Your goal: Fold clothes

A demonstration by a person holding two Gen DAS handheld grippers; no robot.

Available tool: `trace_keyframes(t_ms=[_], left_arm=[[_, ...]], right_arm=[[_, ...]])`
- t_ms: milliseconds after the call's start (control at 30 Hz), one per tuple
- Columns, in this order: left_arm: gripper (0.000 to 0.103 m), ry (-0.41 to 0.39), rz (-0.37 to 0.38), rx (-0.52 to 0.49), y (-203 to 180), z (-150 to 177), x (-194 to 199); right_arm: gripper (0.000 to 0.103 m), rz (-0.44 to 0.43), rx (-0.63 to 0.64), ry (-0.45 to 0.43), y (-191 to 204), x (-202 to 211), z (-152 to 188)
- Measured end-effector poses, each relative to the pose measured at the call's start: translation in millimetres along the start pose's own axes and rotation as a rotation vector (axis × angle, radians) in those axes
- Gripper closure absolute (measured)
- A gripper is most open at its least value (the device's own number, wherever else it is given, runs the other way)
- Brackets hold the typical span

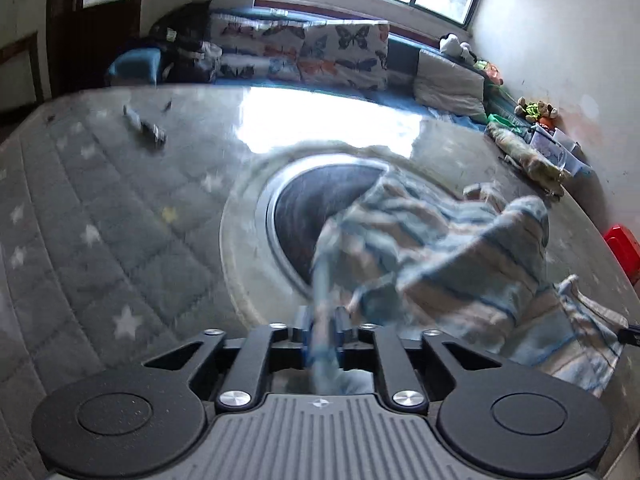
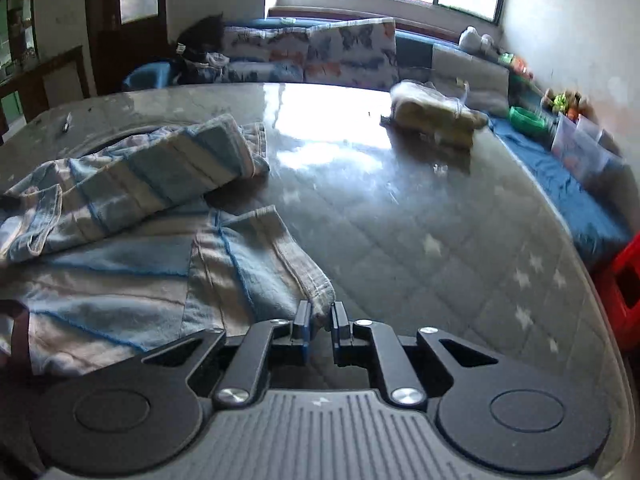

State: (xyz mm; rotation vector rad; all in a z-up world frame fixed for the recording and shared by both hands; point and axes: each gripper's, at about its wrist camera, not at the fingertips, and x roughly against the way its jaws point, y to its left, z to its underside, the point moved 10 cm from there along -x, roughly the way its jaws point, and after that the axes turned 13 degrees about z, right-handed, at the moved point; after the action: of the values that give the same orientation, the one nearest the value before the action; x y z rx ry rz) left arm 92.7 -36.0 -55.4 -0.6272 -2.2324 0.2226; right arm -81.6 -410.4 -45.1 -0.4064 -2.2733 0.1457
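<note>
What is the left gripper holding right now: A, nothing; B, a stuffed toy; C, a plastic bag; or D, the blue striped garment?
D: in the left wrist view the left gripper has its jaws closed on a bunched fold of the blue striped garment, which runs up from between them.

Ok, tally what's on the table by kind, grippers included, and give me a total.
Striped blue garment: 1
Bagged yellowish bundle: 1
Small dark object near the far left edge, too blurred to identify: 1
Grippers: 2, the left gripper and the right gripper, each pinching the garment
Total: 5
</note>
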Motion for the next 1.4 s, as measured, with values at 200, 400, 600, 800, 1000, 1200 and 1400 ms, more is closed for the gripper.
trace_keyframes(t_ms=[200,400,600,800,1000,1200,1400], left_arm=[[0.067,-0.058,0.016,-0.100,-27,-46,-9],[0.062,-0.014,0.015,-0.177,-47,-76,-72],[0.052,0.061,-0.005,-0.223,-51,-86,-134],[0.053,0.123,0.007,-0.227,-44,-80,-168],[0.086,0.121,0.027,-0.250,-43,-78,-173],[0.099,0.040,-0.029,-0.238,-26,-94,-152],[0.099,-0.071,-0.131,-0.200,3,-119,-123]], right_arm=[[0.085,0.027,0.011,-0.066,-8,6,-20],[0.081,-0.058,0.046,-0.110,18,-2,-47],[0.076,-0.154,0.098,-0.109,56,-17,-56],[0.072,-0.220,0.152,-0.097,87,-29,-54],[0.070,-0.230,0.192,-0.090,100,-36,-52],[0.070,-0.229,0.206,-0.068,102,-42,-47],[0.069,-0.231,0.225,-0.052,103,-46,-41]])
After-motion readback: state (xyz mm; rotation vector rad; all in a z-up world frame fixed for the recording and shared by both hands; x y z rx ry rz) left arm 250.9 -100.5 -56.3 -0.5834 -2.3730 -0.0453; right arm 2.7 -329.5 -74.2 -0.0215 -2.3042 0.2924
